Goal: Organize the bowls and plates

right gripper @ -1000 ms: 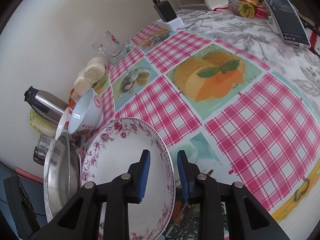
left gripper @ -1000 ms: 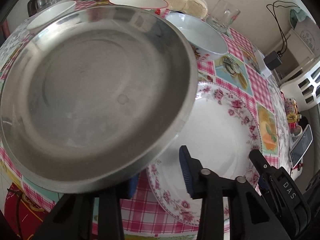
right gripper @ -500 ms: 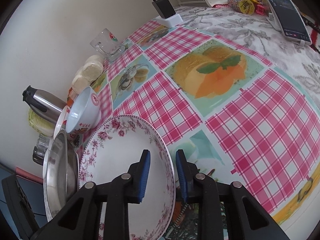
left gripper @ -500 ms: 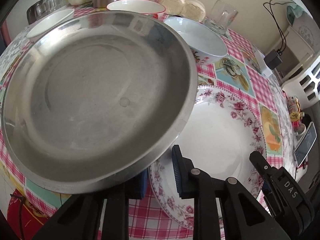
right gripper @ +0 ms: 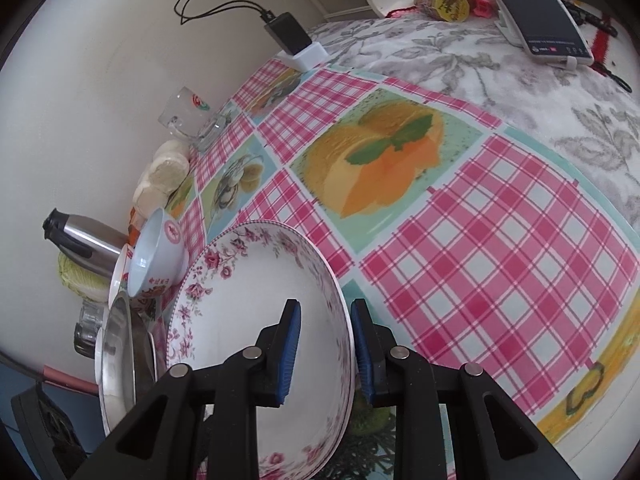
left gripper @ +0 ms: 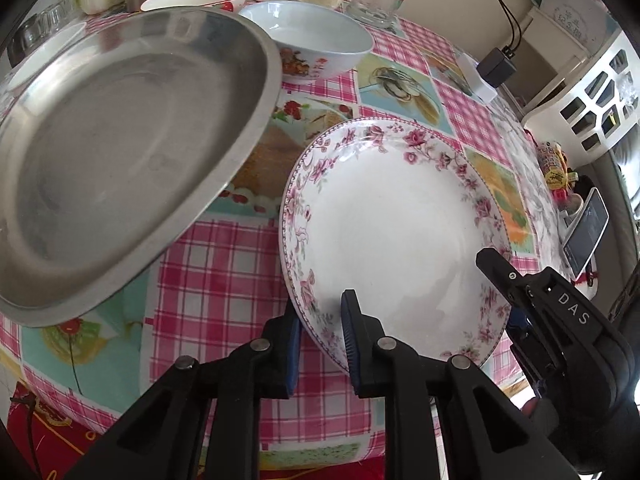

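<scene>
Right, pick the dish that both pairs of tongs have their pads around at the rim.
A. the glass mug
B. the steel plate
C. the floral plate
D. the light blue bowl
C: the left tongs, closing, and the right tongs each have the rim of the floral plate between their pads, while the steel plate sits off to the side.

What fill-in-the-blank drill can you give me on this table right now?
1. In the left wrist view, the round stainless-steel plate is to the ___ of the white plate with a pink floral rim.
2. The pale blue ceramic bowl is ___.
3. The checked tablecloth has white and ___ squares.

Missing words: left; empty; pink.
</scene>
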Motion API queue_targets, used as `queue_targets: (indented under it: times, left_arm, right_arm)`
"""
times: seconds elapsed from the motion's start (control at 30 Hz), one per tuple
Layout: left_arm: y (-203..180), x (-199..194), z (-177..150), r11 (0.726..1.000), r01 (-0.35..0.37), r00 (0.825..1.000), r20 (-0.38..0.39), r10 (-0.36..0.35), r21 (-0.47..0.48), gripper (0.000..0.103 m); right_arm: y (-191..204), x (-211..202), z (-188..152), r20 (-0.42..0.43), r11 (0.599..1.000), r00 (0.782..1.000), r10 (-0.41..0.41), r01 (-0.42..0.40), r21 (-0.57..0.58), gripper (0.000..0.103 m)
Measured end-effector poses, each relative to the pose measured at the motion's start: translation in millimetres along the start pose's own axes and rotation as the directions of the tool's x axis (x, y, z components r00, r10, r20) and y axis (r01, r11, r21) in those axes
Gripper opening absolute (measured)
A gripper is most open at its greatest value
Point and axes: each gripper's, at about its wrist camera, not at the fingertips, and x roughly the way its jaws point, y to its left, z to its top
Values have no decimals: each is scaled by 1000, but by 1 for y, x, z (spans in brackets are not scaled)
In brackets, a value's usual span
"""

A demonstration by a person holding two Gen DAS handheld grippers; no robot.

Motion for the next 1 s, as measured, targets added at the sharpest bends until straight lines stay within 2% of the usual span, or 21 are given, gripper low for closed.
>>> queue_targets:
  times: [0.17, 0.27, 0.53, 0.8, 1.0]
  left_arm:
    - [6, 2, 8, 999, 1, 1000, 22, -1, -32, 21]
    - [10, 3, 12, 999, 0, 999, 42, 2, -48, 21]
    - [5, 7, 19, 999, -35, 992, 118, 35, -3, 25]
    - [5, 11, 28, 1000, -27, 990, 141, 27, -6, 25]
    - [3, 12, 28, 999, -33, 988, 153, 31, 8, 26]
  right_arm:
    - [-14, -1, 4, -3, 998, 999, 32, -31, 48, 15]
    - [-16, 0, 6, -8, 997, 999, 51, -50, 58, 15]
    - [-10, 6, 9, 1, 998, 998, 55, -55, 18, 15]
    - [-12, 12, 13, 7, 994, 994, 108, -108, 3, 15]
    - [-10, 12, 13, 16, 995, 995, 98, -98, -23, 14]
